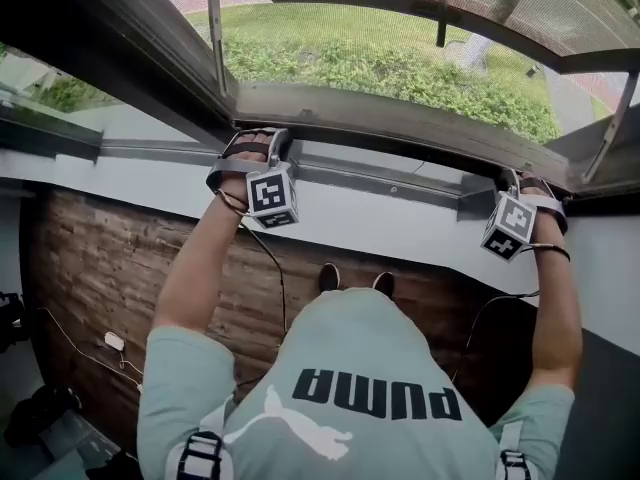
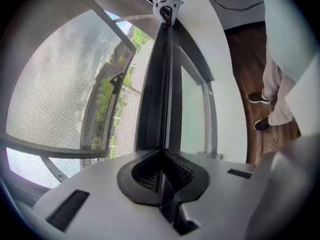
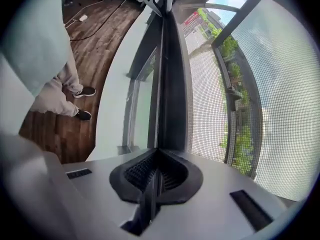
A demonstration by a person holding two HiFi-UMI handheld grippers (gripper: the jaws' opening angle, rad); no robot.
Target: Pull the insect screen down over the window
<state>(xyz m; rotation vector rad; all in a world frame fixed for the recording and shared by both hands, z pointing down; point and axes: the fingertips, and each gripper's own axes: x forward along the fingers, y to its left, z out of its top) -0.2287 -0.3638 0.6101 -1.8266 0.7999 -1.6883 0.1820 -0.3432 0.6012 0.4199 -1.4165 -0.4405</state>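
Arms outstretched, left tool (image 1: 272, 140) and right tool (image 1: 517, 180) clamped tight

Floor (image 1: 90, 258): dark wood planks; a small white object (image 1: 114, 341) with a thin cable is seen lying on it.
Wall (image 1: 400, 230): plain white, set below the window (image 1: 400, 118), which is framed in dark grey metal.
Outside: a lawn (image 1: 330, 28) and a low green hedge (image 1: 400, 73) are lit by bright daylight.

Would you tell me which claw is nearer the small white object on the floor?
Left. The left claw grips the screen bar above the white object; the right claw grips its far end.
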